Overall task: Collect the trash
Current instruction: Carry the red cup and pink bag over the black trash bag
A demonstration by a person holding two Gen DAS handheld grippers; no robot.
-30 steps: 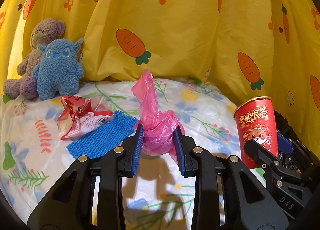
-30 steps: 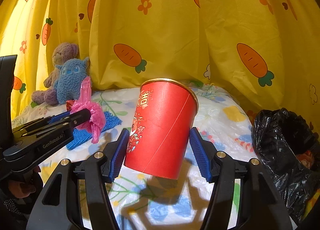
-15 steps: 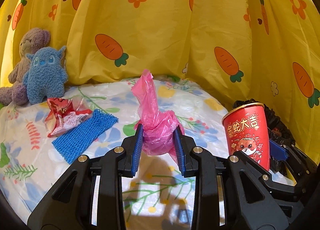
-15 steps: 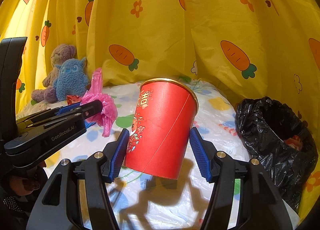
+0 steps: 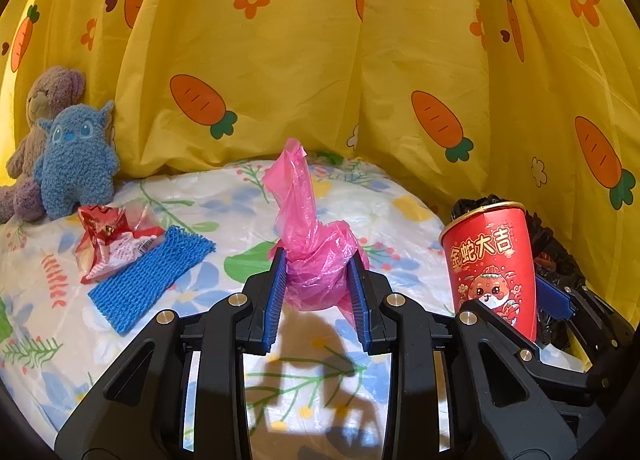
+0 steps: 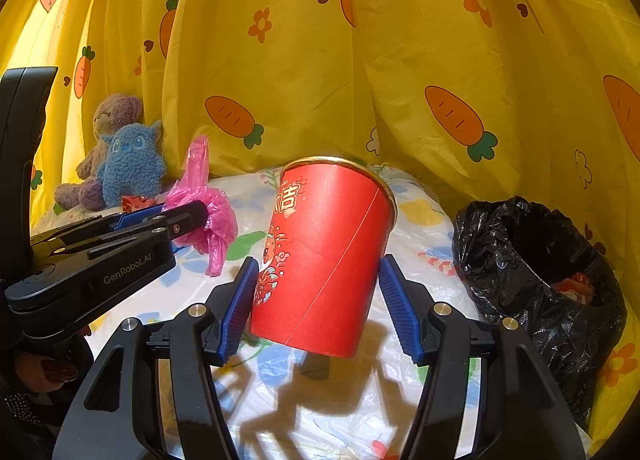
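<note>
My left gripper [image 5: 320,292] is clamped on a crumpled pink plastic bag [image 5: 310,256], its 2 blue pads [image 5: 276,300] pressing the bunched lower part from both sides while the twisted top of the bag stands up above them. I hold it level, lifted off the flowered tablecloth [image 5: 208,228], where its shadow falls below. My right gripper [image 6: 316,308] grips a red paper cup [image 6: 320,256] near its base, pads against both sides; the cup leans, its gold rim tipped to the right, and it hangs clear of the cloth. The 2 tools sit side by side, the left one to the left of the cup in the right wrist view. To the right of the cup, near the table's edge, stands an open black trash bag [image 6: 532,260] with something red and pale inside. On the cloth to my left lie a blue mesh sleeve [image 5: 150,280] and, touching it, a red and white wrapper [image 5: 112,236]. Behind them a blue plush toy [image 5: 76,164] leans against a purple teddy bear [image 5: 44,108], both in front of the yellow carrot curtain [image 5: 320,60]
</note>
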